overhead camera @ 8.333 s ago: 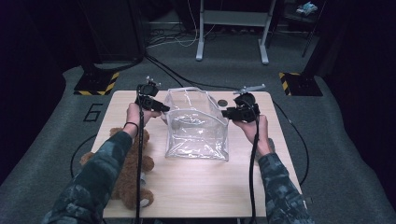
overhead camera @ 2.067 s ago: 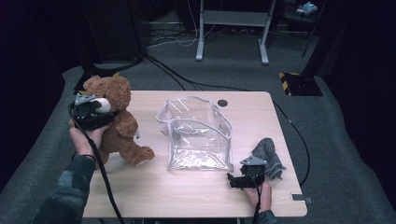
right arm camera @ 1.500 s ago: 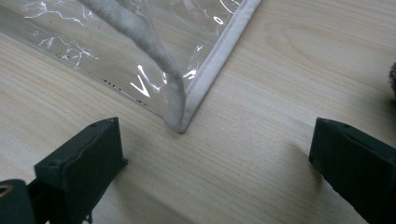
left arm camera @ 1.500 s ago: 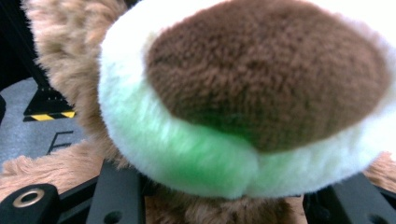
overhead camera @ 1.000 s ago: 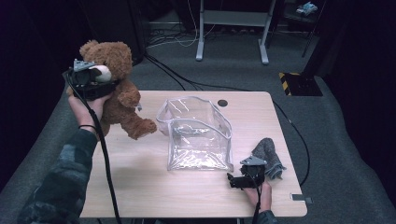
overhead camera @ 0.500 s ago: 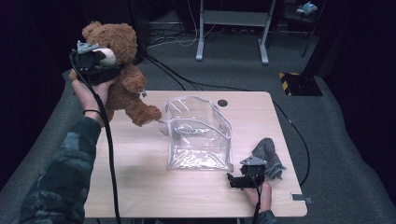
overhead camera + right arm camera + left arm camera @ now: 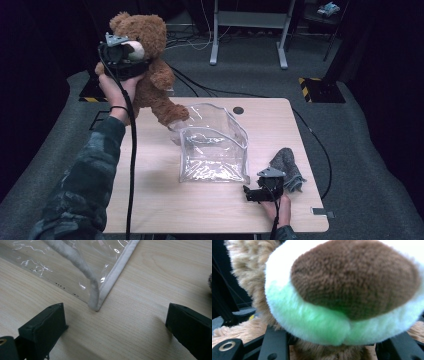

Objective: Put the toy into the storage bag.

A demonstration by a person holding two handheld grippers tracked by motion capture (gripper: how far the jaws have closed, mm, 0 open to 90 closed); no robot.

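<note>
A grey cloth (image 7: 289, 167) lies crumpled near the right edge of the wooden table (image 7: 160, 200), a dark round hole (image 7: 238, 110) marks its far edge, and black cables (image 7: 200, 87) cross the carpet beyond.

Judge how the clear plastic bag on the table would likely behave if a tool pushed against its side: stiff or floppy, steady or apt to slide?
The clear plastic bag would probably give way: its rim is wavy and its walls look thin and creased. It seems light, being empty, so it may slide across the smooth wooden table rather than resist. Its white seamed edge likely lends some stiffness.
</note>
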